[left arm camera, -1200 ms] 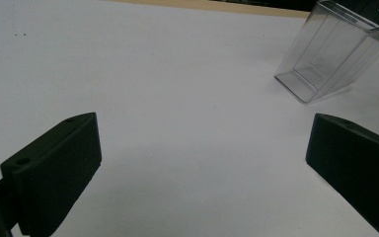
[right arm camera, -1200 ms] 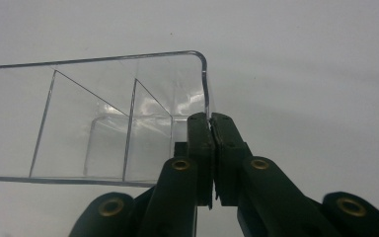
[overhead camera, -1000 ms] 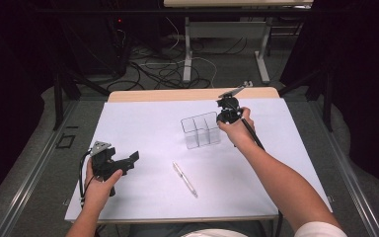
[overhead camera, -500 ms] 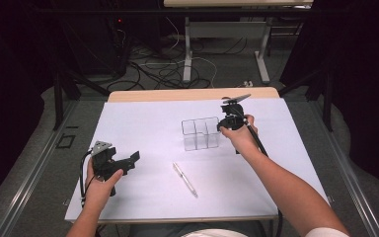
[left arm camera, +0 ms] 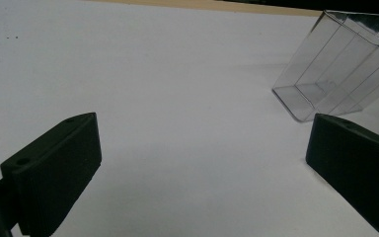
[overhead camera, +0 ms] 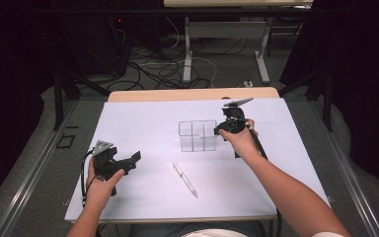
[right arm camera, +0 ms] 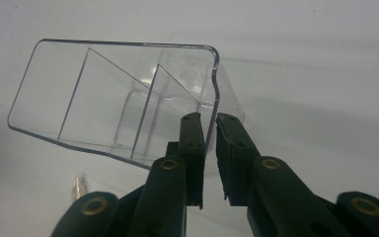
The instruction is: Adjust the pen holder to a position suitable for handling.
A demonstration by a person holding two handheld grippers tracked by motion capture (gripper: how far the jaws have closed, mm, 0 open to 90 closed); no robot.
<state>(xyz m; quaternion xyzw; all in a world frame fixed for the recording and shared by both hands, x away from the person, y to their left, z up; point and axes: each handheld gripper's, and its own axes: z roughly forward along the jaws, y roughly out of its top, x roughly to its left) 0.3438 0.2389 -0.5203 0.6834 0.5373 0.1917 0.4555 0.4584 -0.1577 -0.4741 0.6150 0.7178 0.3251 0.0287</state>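
- The clear box point(overhead camera: 197, 136) stands upright on the white sheet point(overhead camera: 143, 123), roughly mid-table and a bit toward the far side. It's see-through plastic with dividers inside, so a few open compartments.
- The right gripper point(overhead camera: 223, 129) sits at the box's right edge. In the right gripper view the right gripper point(right arm camera: 210, 121) has its jaws straddling the box point(right arm camera: 113, 98) wall at that rim, one jaw inside and one outside.
- Those jaws have just been easing apart. There's a thin gap showing between them, with the wall in it, and the pads don't look like they're pressing on it. So: barely parted, not pinching.
- The left gripper point(overhead camera: 134, 159) rests low on the near left of the sheet, well apart from the box. In its own view the left gripper point(left arm camera: 202, 163) has its jaws spread wide with nothing but bare sheet point(left arm camera: 153, 74) between them; the box point(left arm camera: 335, 69) shows off in the upper right corner.
- A pen point(overhead camera: 184, 178) lies on the sheet nearer the person, between the two hands, angled, touching neither gripper. Its tip point(right arm camera: 77, 186) peeks in at the bottom left of the right gripper view.
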